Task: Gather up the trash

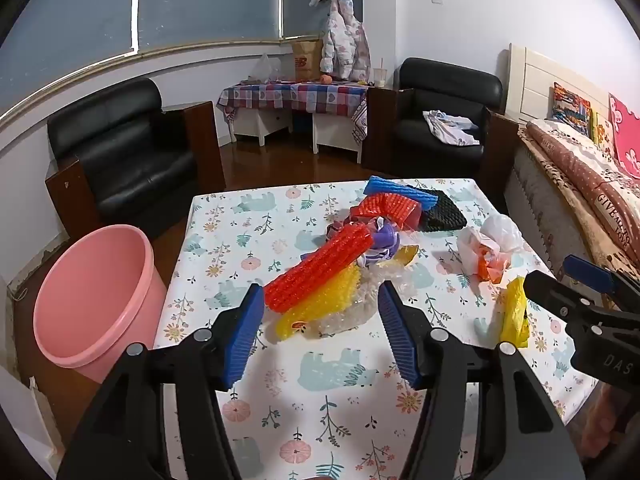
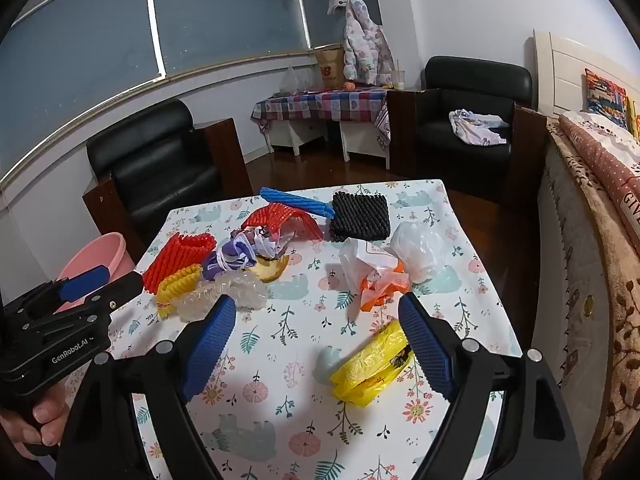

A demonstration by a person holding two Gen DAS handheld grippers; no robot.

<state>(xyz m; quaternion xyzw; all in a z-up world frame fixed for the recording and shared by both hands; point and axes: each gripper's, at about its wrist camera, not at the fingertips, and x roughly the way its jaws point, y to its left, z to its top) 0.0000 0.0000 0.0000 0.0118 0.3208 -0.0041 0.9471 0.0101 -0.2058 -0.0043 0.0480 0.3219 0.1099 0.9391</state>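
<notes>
Pink bucket (image 1: 96, 300) whole from left wrist, half-hidden from right.

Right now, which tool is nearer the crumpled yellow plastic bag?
Right. The right tool hovers open just over the yellow plastic bag; the left tool is off to the bag's left, over the foam-net pile.

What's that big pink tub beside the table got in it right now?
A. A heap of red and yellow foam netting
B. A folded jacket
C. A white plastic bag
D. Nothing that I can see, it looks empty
D: in the left wrist view the pink bucket on the floor shows a bare inside, while the red foam net and other trash lie on the table.
</notes>
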